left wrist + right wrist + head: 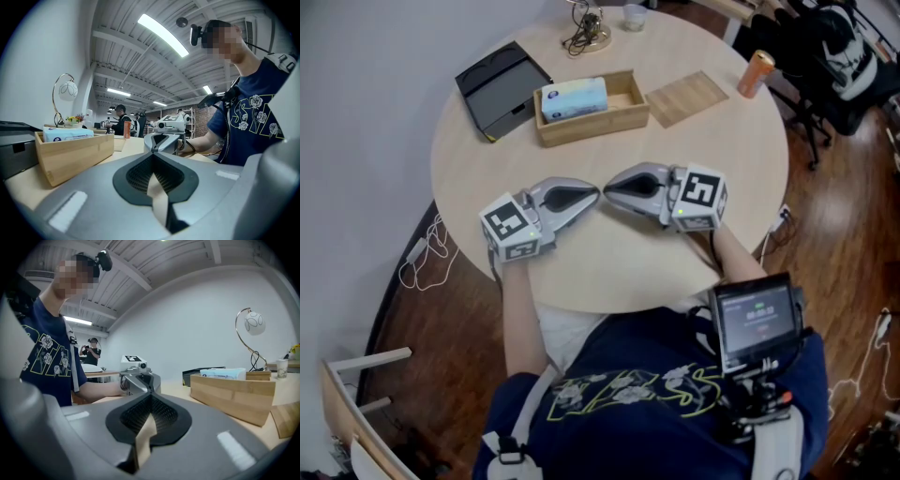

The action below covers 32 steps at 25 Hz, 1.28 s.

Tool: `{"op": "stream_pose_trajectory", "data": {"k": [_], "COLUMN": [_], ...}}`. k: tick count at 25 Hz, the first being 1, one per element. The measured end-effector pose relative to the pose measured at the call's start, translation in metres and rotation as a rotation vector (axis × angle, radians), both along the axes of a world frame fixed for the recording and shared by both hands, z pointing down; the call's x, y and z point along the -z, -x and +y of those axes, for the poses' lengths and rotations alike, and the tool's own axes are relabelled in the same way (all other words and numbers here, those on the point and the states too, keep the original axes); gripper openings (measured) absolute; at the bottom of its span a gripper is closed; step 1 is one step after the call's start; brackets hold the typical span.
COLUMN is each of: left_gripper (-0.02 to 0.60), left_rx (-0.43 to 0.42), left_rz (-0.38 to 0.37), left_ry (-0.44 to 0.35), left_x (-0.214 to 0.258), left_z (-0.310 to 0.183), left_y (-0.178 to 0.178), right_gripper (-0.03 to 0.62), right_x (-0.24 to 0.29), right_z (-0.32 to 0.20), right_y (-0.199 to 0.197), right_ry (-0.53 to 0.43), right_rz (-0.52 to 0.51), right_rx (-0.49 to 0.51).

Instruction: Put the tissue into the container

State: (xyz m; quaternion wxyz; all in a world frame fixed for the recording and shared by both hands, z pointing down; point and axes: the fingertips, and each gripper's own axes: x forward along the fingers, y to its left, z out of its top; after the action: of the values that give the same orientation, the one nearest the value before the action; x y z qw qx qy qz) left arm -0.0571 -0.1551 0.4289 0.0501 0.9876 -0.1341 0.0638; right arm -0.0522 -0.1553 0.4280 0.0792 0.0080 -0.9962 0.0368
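Observation:
A light-blue tissue pack (573, 98) lies in the left half of the shallow wooden container (630, 105) at the far side of the round table. The gripper views show the same pack (68, 134) (222, 373) resting inside the box (75, 157) (232, 394). My left gripper (595, 194) and right gripper (607, 190) rest on the table's middle, well short of the container. They point at each other, tips almost touching. Both are shut with nothing between the jaws, as seen along the left gripper (152, 157) and the right gripper (151, 397).
A black open box (499, 89) sits left of the container, and a flat wooden board (687, 97) lies to its right. An orange can (756, 73) stands at the right edge. A lamp with cable (587, 30) and a cup (635, 16) are at the far edge.

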Motion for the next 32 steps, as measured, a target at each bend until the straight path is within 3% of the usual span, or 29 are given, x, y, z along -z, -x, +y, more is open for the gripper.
{"op": "stream_pose_trajectory", "data": {"k": [32], "left_gripper": [0.005], "left_rx": [-0.002], "left_rz": [0.0], "left_ry": [0.006], "left_x": [0.0011], "left_z": [-0.0032], "left_y": [-0.0022], "right_gripper": [0.008], "right_x": [-0.0029], "right_z": [-0.0035], "right_y": [-0.004], "right_ry": [-0.001], "right_rz": [0.016], "right_rx": [0.005]}}
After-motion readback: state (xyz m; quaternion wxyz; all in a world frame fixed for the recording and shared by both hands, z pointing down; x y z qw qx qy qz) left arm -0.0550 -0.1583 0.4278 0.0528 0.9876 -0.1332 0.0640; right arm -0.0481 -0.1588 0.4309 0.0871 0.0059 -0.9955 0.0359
